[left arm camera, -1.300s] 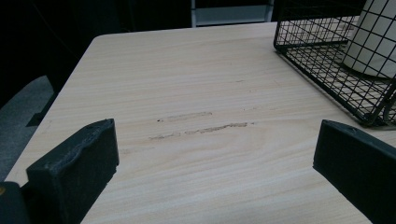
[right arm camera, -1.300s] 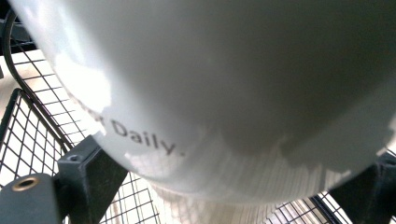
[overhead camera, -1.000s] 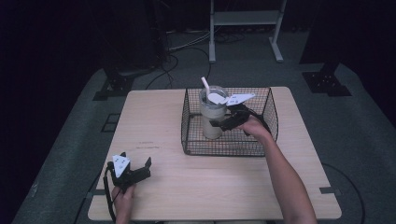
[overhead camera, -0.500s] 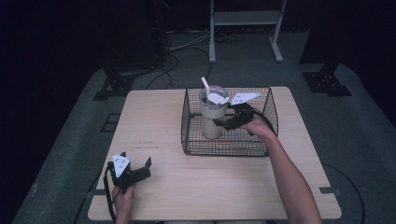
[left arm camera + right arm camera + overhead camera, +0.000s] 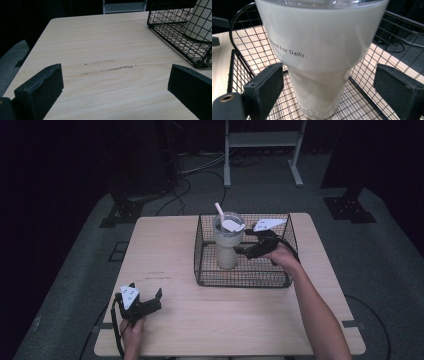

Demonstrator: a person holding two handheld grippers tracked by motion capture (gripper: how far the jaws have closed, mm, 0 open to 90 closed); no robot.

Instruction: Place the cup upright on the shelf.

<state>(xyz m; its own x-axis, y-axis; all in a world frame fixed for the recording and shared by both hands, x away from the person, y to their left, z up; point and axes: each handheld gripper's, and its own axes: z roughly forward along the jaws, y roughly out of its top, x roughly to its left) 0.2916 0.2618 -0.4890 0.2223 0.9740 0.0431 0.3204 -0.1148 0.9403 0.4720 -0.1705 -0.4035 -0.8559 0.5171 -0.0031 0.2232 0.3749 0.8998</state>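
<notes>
One tumbler (image 5: 227, 245) with one straw (image 5: 218, 210), one wire basket (image 5: 280, 282), one table (image 5: 200, 320), two grippers.

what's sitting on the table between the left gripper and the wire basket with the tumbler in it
Nothing: between the left gripper and the black wire basket holding the cream tumbler, the light wooden table is bare apart from faint scuff marks, seen in the left gripper view.
</notes>
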